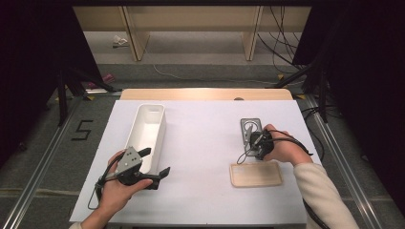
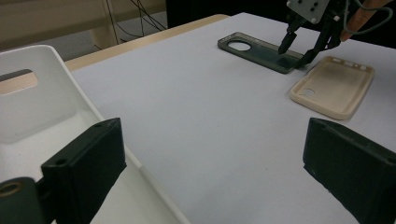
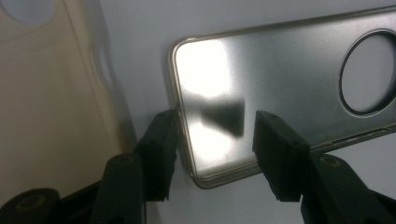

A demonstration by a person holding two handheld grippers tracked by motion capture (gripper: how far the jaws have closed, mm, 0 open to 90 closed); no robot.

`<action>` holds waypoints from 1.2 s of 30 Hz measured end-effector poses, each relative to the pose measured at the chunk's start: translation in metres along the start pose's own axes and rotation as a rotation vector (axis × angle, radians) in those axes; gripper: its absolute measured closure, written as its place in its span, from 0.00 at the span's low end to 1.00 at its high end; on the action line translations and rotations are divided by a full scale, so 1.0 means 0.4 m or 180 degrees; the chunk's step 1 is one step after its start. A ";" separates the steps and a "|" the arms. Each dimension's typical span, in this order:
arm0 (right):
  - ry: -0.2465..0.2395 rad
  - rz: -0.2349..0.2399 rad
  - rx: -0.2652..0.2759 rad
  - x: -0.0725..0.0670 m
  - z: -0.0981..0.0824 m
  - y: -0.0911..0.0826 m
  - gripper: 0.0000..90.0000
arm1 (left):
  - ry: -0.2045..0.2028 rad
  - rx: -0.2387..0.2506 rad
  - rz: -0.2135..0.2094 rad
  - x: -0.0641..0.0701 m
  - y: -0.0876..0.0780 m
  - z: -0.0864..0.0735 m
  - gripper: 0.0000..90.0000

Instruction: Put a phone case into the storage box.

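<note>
A dark grey phone case [image 1: 250, 127] with a round camera hole lies flat on the white table at the right. A beige phone case [image 1: 255, 174] lies just in front of it, hollow side up. My right gripper [image 3: 215, 140] points down at the near end of the grey case [image 3: 289, 79]. One jaw stands just outside that end edge and the other over the case's surface, so neither pad presses on it. The beige case [image 3: 51, 102] lies to one side. My left gripper [image 2: 215, 168] is wide open and holds nothing, with one jaw over the white bin [image 2: 42, 98].
The long white bin [image 1: 148, 136] stands empty on the left half of the table [image 1: 200, 143]. Behind the white sheet a wooden table edge [image 1: 205, 93] shows. Beyond it are wooden shelf legs and loose cables [image 1: 282, 47] on the floor.
</note>
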State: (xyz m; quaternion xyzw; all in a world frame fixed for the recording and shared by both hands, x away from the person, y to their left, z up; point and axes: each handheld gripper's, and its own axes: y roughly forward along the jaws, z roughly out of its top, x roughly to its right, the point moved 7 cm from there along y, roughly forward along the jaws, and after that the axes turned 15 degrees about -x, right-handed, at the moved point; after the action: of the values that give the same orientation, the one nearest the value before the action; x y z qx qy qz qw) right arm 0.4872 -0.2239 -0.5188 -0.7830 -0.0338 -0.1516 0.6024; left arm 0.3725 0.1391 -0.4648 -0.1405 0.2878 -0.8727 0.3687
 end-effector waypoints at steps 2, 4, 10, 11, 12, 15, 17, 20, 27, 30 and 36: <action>-0.0039 0.0012 -0.0021 -0.001 0.001 -0.001 0.59 | 0.0003 0.0001 -0.0003 0.000 0.000 0.000 0.06; -0.0064 0.0026 -0.0024 -0.002 0.002 0.000 0.61 | 0.0003 0.0002 -0.0003 0.001 0.000 0.000 0.06; -0.0160 0.0105 -0.0029 -0.011 0.003 0.000 0.72 | 0.0018 -0.0001 -0.0005 0.002 0.000 0.001 0.06; -0.0190 0.0110 -0.0037 -0.010 0.004 0.000 0.73 | 0.0019 -0.0001 -0.0005 0.003 0.001 0.001 0.06; -0.0212 0.0146 -0.0050 -0.012 0.004 -0.001 0.74 | 0.0021 -0.0002 -0.0006 0.003 0.001 0.000 0.06; -0.0275 0.0191 -0.0063 -0.014 0.006 -0.001 0.81 | 0.0021 -0.0003 -0.0008 0.003 0.001 0.000 0.06; -0.0299 0.0235 -0.0073 -0.014 0.006 -0.001 0.84 | 0.0024 -0.0001 -0.0003 0.003 0.001 0.000 0.06; -0.0326 0.0300 -0.0078 -0.017 0.006 -0.001 0.89 | 0.0021 0.0000 -0.0004 0.004 0.001 0.000 0.06; -0.0361 0.0323 -0.0064 -0.016 0.005 -0.002 0.93 | 0.0025 -0.0003 -0.0002 0.004 0.001 0.000 0.06; -0.0396 0.0326 -0.0056 -0.017 0.005 -0.003 0.96 | 0.0026 -0.0001 -0.0006 0.005 0.001 0.001 0.06; -0.0390 0.0321 -0.0028 -0.019 0.003 -0.002 0.98 | 0.0029 -0.0004 -0.0009 0.006 0.002 0.000 0.06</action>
State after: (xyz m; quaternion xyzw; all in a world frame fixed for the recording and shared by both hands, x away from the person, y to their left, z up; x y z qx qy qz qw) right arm 0.4798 -0.2216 -0.5203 -0.7941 -0.0305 -0.0730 0.6026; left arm 0.3714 0.1371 -0.4651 -0.1372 0.2898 -0.8736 0.3660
